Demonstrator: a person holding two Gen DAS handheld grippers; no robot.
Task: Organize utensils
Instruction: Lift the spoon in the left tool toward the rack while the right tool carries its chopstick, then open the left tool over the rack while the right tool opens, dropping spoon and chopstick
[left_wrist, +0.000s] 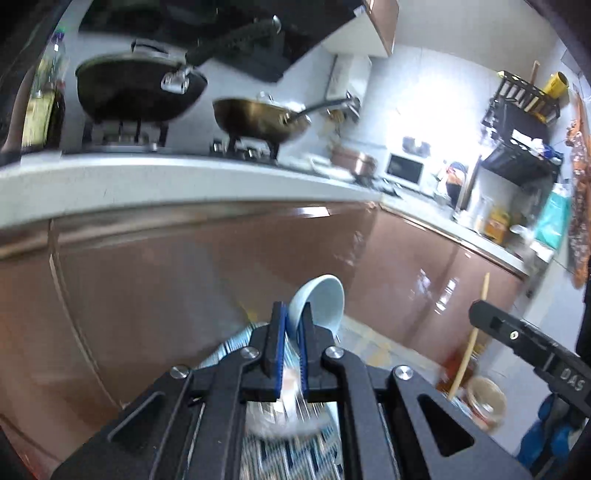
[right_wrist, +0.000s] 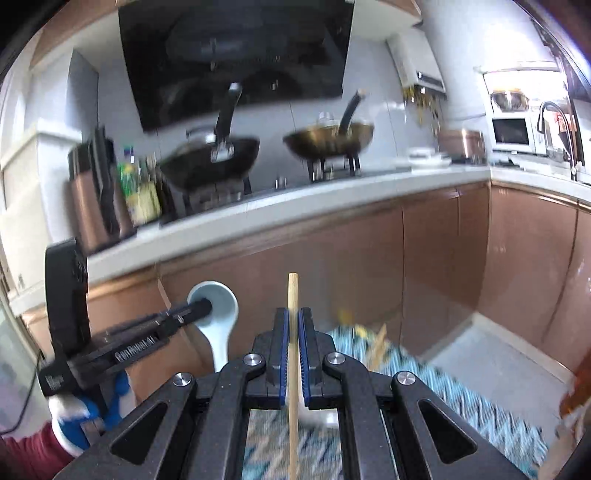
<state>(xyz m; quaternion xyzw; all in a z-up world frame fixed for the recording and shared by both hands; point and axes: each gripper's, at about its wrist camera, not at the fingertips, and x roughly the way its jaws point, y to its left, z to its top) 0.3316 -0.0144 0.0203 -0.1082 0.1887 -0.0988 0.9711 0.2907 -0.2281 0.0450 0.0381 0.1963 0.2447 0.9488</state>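
My left gripper (left_wrist: 291, 314) is shut on a pale blue ceramic spoon (left_wrist: 319, 302), whose bowl sticks up past the fingertips. The same spoon (right_wrist: 218, 317) and the left gripper (right_wrist: 207, 306) show at the left of the right wrist view. My right gripper (right_wrist: 293, 317) is shut on a wooden chopstick (right_wrist: 293, 295) that stands upright between the blue pads. In the left wrist view the chopstick (left_wrist: 471, 339) and the right gripper (left_wrist: 480, 312) show at the right. Both are held in the air in front of brown cabinet doors.
A white counter (right_wrist: 295, 199) carries a stove with a black wok (right_wrist: 210, 158) and a brass wok (right_wrist: 328, 138). A knife block (right_wrist: 92, 192) and bottles stand at its left. A microwave (right_wrist: 511, 133) and tap are at the right. A blue patterned mat (right_wrist: 461, 398) lies below.
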